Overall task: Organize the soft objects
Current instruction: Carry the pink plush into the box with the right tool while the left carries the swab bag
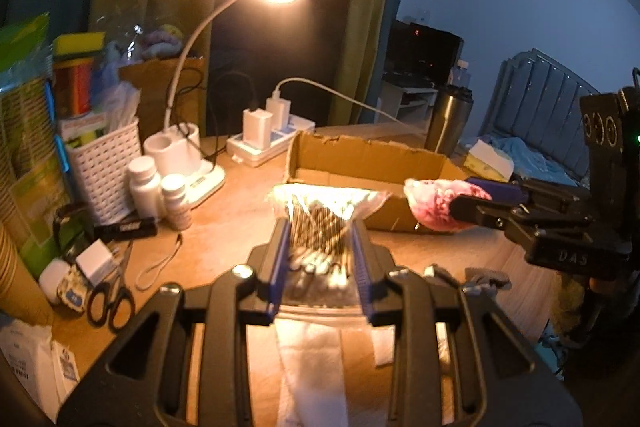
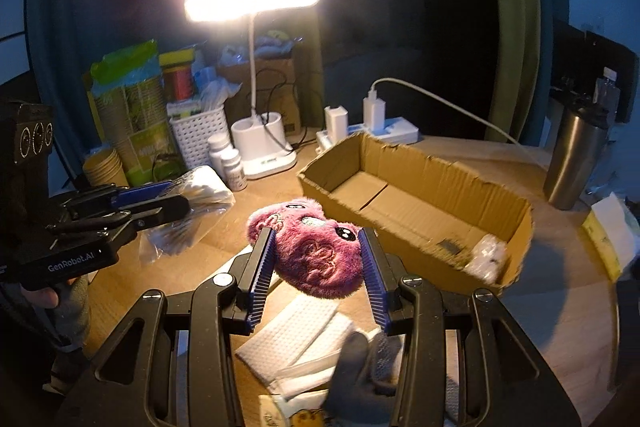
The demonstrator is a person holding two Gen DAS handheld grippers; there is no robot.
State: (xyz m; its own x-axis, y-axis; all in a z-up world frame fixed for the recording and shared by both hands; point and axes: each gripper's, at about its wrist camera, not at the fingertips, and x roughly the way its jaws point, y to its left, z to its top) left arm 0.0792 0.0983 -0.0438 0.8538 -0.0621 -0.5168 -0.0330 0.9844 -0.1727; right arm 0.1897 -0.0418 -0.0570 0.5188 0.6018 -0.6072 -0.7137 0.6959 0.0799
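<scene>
**Both tools loaded, box not yet reached**

Left tool [image 1: 320, 247] grips a clear bag of cotton swabs [image 1: 320, 215]; right tool [image 2: 318, 259] clamps a pink plush toy [image 2: 316, 251]. Both are held clear above the counter [image 2: 540, 291], near the cardboard box [image 2: 440, 179] toward its back edge, apparently for dropping in.

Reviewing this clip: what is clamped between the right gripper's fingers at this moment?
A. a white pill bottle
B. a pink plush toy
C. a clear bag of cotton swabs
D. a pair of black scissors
B. The right gripper is closed on the pink plush toy, held up off the table near the cardboard box; the swab bag is in the left gripper.
</scene>
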